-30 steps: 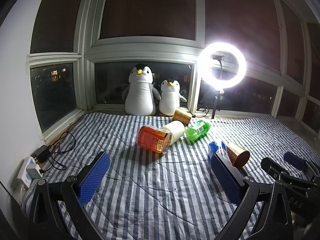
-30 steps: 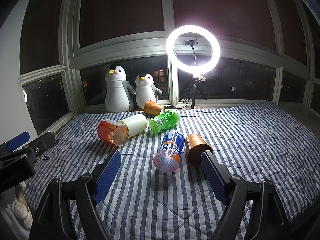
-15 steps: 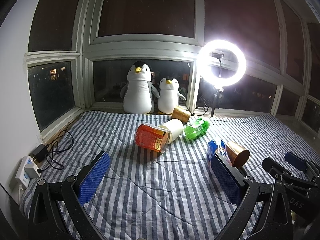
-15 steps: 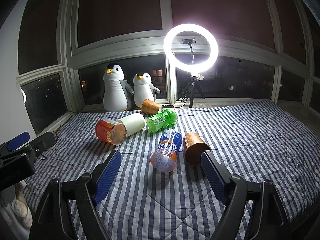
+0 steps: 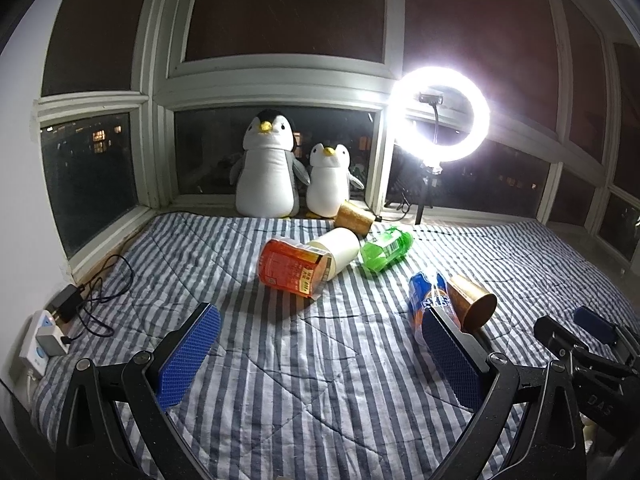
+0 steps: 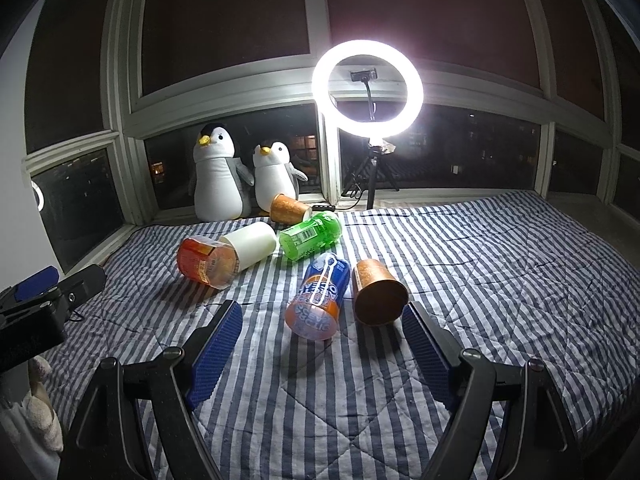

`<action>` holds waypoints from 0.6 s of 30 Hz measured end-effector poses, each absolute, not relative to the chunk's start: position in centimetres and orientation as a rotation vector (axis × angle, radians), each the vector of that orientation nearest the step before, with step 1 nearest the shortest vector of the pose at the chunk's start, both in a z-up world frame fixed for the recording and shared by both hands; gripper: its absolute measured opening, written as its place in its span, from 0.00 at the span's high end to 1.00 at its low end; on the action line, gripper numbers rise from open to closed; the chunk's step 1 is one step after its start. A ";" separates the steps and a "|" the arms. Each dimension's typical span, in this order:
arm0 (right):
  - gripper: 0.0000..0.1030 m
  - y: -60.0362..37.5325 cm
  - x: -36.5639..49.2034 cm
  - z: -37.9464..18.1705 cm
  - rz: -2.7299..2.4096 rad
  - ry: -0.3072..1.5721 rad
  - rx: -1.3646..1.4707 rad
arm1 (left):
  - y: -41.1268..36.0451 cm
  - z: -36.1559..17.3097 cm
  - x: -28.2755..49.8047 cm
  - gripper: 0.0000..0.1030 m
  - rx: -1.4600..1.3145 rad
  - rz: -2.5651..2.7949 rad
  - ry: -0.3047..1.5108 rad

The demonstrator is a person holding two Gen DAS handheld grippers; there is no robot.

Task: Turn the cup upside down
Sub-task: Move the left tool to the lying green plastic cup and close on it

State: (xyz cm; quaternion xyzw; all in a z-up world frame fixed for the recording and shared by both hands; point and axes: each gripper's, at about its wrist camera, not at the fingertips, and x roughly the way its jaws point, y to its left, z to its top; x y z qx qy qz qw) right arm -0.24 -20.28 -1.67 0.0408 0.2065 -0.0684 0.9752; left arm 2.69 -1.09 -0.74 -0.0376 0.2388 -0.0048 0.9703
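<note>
Closing in: right claw (image 6: 320, 344) now nearer the copper cup (image 6: 378, 298), spread, empty. Cup lies sideways on bed (image 6: 500, 280) at 1 o'clock, ungrasped. Left claw (image 5: 316, 352) spread, idle.

A bed (image 6: 480, 264) in striped quilt is seen carrying six cups on their sides: copper cup (image 6: 378, 294) touching blue-orange cup (image 6: 320, 300), green cup (image 6: 310, 236), white cup (image 6: 252, 246) nested against red-orange cup (image 6: 206, 266), second copper cup (image 6: 288, 208) near the sill.
</note>
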 end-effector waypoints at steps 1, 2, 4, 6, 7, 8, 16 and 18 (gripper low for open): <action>0.23 -20.4 -0.3 -1.7 -0.142 0.419 0.084 | -1.2 -0.9 3.0 0.01 -0.079 -0.016 0.492; 0.23 -20.5 -0.3 -1.8 -0.145 0.420 0.085 | -1.3 -1.1 3.4 0.01 -0.080 -0.024 0.503; 0.23 -20.9 -0.3 -1.9 -0.151 0.425 0.091 | -1.6 -1.4 4.1 0.01 -0.079 -0.038 0.525; 0.23 -21.3 -0.3 -2.0 -0.158 0.426 0.098 | -1.9 -1.8 5.0 0.01 -0.080 -0.056 0.547; 0.23 -21.6 -0.3 -2.1 -0.162 0.427 0.101 | -2.1 -1.9 5.5 0.01 -0.080 -0.065 0.560; 0.23 -21.8 -0.4 -2.2 -0.165 0.428 0.105 | -2.4 -2.1 6.2 0.01 -0.079 -0.079 0.576; 0.23 -23.9 -0.6 -2.7 -0.195 0.438 0.133 | -4.7 -3.1 12.6 0.01 -0.060 -0.172 0.696; 0.23 -24.4 -0.6 -2.9 -0.203 0.443 0.139 | -5.9 -3.2 15.1 0.01 -0.033 -0.193 0.729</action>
